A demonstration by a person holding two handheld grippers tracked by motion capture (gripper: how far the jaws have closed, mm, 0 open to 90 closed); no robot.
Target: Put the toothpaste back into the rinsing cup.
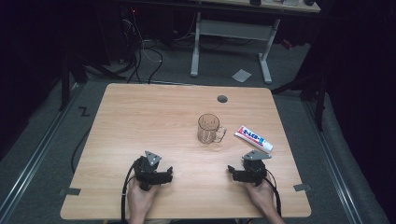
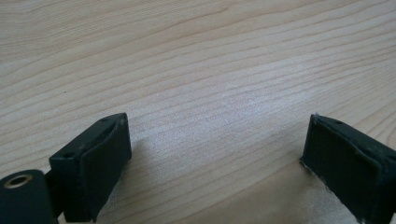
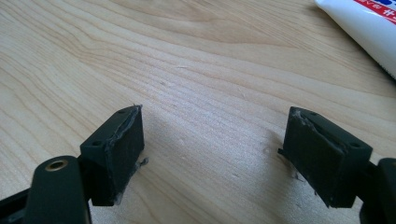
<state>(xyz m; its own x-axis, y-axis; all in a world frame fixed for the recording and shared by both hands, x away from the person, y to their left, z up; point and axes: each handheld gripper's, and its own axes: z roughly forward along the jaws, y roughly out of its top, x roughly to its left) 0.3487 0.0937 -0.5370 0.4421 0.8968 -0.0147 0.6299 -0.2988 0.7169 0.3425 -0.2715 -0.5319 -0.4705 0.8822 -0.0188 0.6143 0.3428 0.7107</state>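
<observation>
Table (image 1: 154, 112): light wood, with a small round grey cap near its far edge (the grain runs across in both gripper views).
Left gripper (image 1: 164, 176): low over the near-left part of the table, held in the person's left hand; in the left gripper view (image 2: 215, 154) its jaws stand spread wide, bare wood between them, nothing pinched.
Right gripper (image 1: 232, 171): low over the near-right part of the table, held in the right hand; in the right gripper view (image 3: 212, 154) its jaws are spread wide apart, with bare wood between the pads.
Glass mug (image 1: 208, 129): clear, upright, near the table's middle, handle turned toward the tube, well apart from both grippers.
Toothpaste tube (image 1: 253, 138): white with red and blue print, lying flat just right of the mug, near the right gripper and beyond it; its end shows at the top right corner of the right gripper view (image 3: 364, 23).
</observation>
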